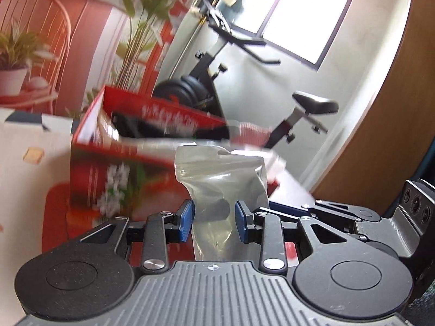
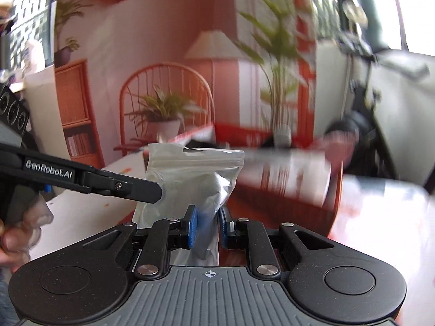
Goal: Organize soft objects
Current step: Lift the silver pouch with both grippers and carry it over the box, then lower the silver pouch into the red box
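Pinching a clear, crinkled plastic pouch [image 1: 220, 187] between blue rubbery pads, the left gripper [image 1: 214, 218] holds it upright, the pouch's flat sealed top with its hang-slot standing above the fingers. Its film is glossy and creased, with something dark and soft bunched inside at pad level. From the other side, the right gripper [image 2: 208, 225] has its jaws nearly together on the same pouch [image 2: 190, 179] (here it looks silvery, wrinkled where squeezed). Both tools are matte black, with ribbed grey housings. A person's hand [image 2: 16, 233] grips the left tool's handle at the right view's edge. Behind the pouch sits a blurred red cardboard box [image 1: 130, 146], printed with white flowers, its top flaps open.
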`<action>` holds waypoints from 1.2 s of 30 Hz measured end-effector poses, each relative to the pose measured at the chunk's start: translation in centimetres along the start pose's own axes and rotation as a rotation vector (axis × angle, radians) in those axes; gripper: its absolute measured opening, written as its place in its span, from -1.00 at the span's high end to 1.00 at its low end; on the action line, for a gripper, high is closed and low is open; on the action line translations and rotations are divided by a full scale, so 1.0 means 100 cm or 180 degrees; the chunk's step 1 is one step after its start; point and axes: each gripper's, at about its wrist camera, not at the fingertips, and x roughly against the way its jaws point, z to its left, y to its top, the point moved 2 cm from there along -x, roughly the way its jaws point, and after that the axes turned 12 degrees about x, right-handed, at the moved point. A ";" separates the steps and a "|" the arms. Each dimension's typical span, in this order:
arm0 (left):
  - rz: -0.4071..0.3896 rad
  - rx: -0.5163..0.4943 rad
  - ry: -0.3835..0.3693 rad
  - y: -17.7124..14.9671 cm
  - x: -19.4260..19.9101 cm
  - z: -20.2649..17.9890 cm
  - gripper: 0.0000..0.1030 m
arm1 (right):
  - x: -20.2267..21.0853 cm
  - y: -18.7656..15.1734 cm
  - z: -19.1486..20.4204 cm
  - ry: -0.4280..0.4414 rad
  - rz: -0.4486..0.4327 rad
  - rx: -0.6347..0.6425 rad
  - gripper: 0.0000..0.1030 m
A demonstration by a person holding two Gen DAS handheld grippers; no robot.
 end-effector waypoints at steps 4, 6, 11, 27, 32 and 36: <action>-0.0130 -0.0163 -0.0052 0.026 -0.002 -0.013 0.33 | -0.005 0.030 -0.009 -0.0145 -0.0146 0.0442 0.69; -0.0167 -0.0225 -0.0074 0.037 -0.007 -0.019 0.33 | -0.009 0.042 -0.014 -0.0239 -0.0198 0.0624 0.69; -0.0364 -0.0293 -0.0104 0.064 -0.025 -0.030 0.33 | -0.021 0.061 -0.024 -0.0531 -0.0376 0.1161 0.70; -0.0036 -0.0269 -0.0017 0.056 -0.074 -0.012 0.33 | -0.063 0.021 -0.046 -0.0545 -0.0157 0.1167 0.70; 0.0168 -0.0222 0.0069 0.055 -0.089 -0.003 0.32 | -0.078 0.016 -0.060 -0.0314 0.0216 0.0617 0.72; 0.0259 -0.0072 0.0125 0.061 -0.097 0.006 0.31 | -0.092 0.018 -0.078 -0.0142 0.0490 0.0000 0.77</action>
